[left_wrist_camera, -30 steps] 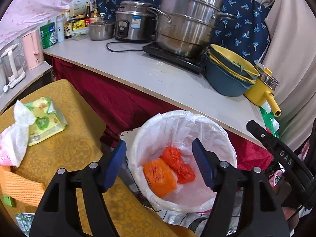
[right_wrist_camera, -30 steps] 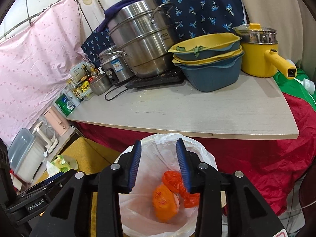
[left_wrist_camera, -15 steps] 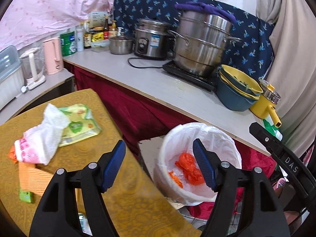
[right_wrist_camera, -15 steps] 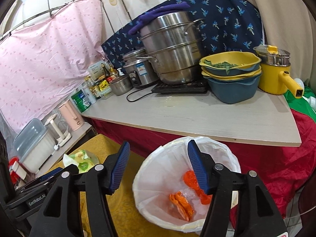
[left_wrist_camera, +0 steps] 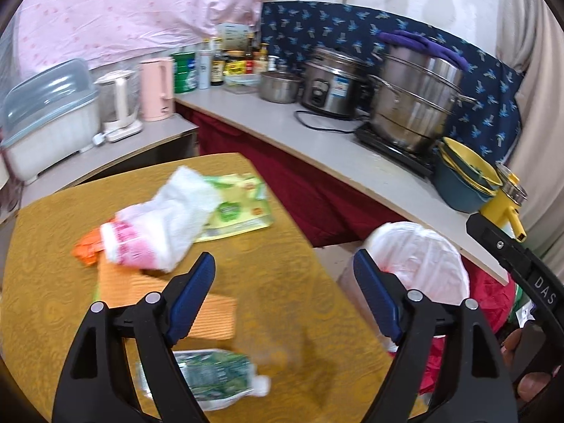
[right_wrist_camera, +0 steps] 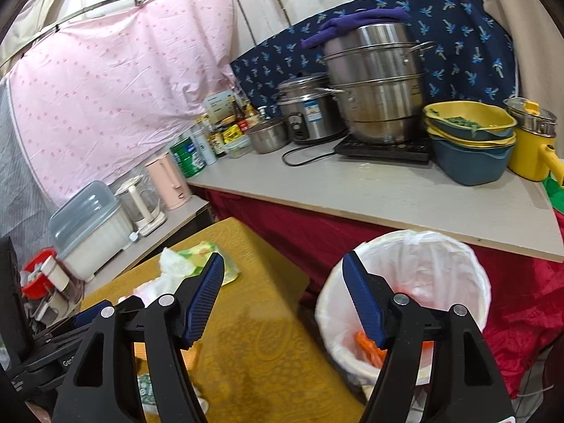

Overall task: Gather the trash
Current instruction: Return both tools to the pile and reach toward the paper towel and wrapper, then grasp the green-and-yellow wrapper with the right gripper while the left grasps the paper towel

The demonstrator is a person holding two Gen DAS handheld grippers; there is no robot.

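Hunting fresh trash: both the left gripper (left_wrist_camera: 283, 287) and right gripper (right_wrist_camera: 282, 282) spread empty; next, reach the white wrapper (left_wrist_camera: 165, 218) ahead-left of the left gripper, bin (right_wrist_camera: 454, 261) at right

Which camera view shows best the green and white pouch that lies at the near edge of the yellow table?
The left wrist view: the green and white pouch lies flat, partly behind the left gripper. The right wrist view shows only a sliver of it.

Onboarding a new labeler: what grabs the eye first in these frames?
The open left gripper and open right gripper fill the foreground, both empty. Behind them, crumpled wrappers, mainly a white-and-pink plastic bag, litter the mustard-yellow table. The white-lined trash bin stands right of it, orange trash inside.
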